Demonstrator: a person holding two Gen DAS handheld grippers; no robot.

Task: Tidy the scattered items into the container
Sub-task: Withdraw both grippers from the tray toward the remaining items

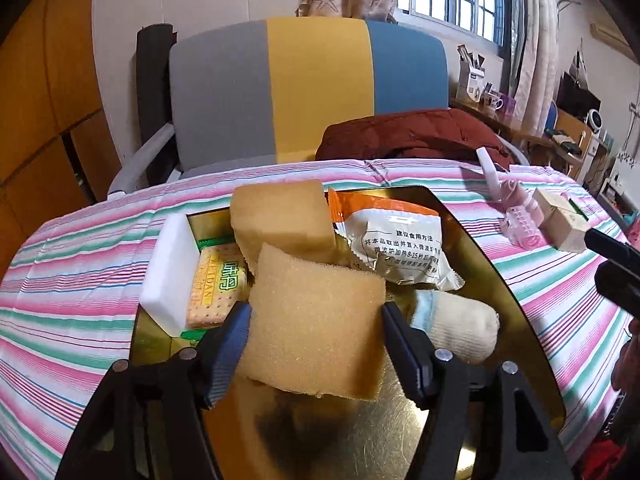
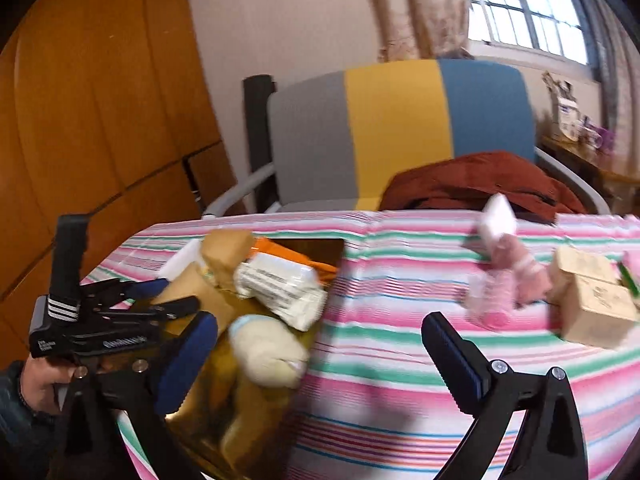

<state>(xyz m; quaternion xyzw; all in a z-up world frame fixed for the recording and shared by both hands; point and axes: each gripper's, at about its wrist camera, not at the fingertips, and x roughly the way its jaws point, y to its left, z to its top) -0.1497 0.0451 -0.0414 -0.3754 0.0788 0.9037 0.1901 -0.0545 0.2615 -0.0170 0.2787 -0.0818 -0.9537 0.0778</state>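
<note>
Your left gripper [image 1: 316, 332] bracketed a tan sponge [image 1: 316, 324] in the gold tray [image 1: 480, 248], jaws slackened; your right gripper [image 2: 320, 360] gaped empty beside pink rollers [image 2: 496, 296] and a box [image 2: 592, 300] on the striped table [image 2: 380, 380].

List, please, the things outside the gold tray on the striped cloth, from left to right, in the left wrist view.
White bottle → pink hair roller → pale wooden box.
</note>
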